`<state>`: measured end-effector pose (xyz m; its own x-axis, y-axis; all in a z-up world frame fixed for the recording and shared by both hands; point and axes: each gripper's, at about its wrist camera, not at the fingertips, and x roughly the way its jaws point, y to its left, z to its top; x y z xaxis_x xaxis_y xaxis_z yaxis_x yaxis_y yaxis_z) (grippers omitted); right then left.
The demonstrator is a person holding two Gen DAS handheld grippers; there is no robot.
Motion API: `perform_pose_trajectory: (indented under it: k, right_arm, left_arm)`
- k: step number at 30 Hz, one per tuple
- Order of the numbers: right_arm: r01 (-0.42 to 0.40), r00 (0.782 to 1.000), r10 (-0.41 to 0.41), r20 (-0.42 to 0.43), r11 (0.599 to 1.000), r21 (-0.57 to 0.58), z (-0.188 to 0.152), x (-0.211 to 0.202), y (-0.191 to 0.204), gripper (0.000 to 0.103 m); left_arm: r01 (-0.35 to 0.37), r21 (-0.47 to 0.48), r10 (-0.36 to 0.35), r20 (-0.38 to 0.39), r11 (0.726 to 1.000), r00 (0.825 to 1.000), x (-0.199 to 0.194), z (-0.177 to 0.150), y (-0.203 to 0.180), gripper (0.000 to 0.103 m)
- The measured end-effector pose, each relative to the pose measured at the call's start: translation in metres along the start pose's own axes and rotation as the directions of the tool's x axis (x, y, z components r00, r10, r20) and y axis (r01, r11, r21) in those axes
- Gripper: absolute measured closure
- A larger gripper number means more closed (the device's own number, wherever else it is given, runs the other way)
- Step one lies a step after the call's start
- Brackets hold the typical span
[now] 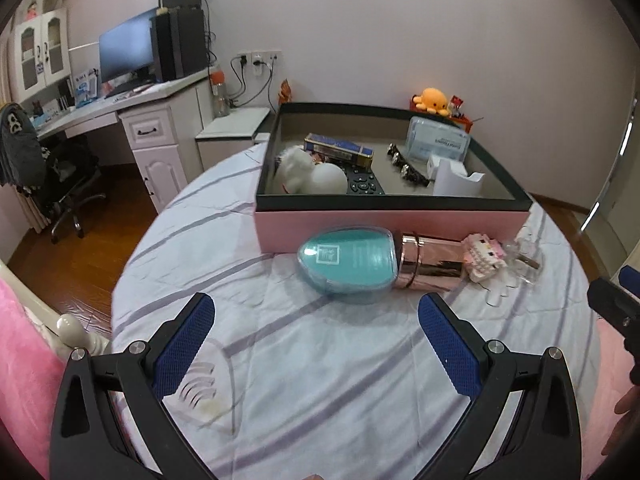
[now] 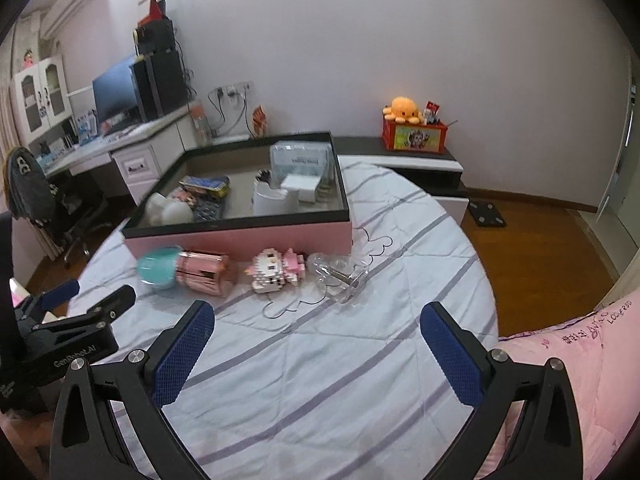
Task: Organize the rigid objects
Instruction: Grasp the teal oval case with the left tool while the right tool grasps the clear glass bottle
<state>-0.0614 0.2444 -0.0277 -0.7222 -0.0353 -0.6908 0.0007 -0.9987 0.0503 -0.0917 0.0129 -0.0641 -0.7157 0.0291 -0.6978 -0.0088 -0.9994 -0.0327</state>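
Both grippers' fingers spread, empty; clear glass item indistinct beside pink box.

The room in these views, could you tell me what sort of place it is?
Most likely a home bedroom: a bed with a striped quilt, a desk with a monitor and a plush octopus on a low cabinet.

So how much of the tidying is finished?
Partly. The pink box already holds several things. Nothing is in hand: left gripper and right gripper are open. The teal brush, block figure and clear piece remain on the bed.
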Motion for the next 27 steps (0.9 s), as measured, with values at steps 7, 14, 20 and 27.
perform_pose_trajectory:
  k: [7, 14, 20, 27]
  right_arm:
    - [0.01, 0.999, -0.01, -0.052, 1.0, -0.001, 0.009, 0.039, -0.007, 0.0]
    - [0.028, 0.995, -0.029, -0.098, 1.0, -0.013, 0.013, 0.068, -0.013, 0.0]
    - [0.033, 0.99, -0.035, -0.134, 0.999, -0.018, 0.012, 0.086, -0.018, 0.0]
    - [0.036, 0.988, -0.038, -0.15, 0.999, -0.011, 0.01, 0.094, -0.022, 0.0]
  left_arm:
    - [0.017, -0.017, -0.018, -0.055, 1.0, 0.998, 0.039, 0.012, -0.002, 0.0]
    - [0.081, -0.028, -0.082, -0.069, 0.996, 0.994, 0.058, 0.013, -0.006, 0.0]
    - [0.111, -0.029, -0.113, -0.063, 0.993, 0.992, 0.057, 0.015, -0.007, 0.0]
    - [0.087, -0.072, -0.09, -0.041, 0.994, 0.995, 0.054, 0.015, 0.001, 0.009]
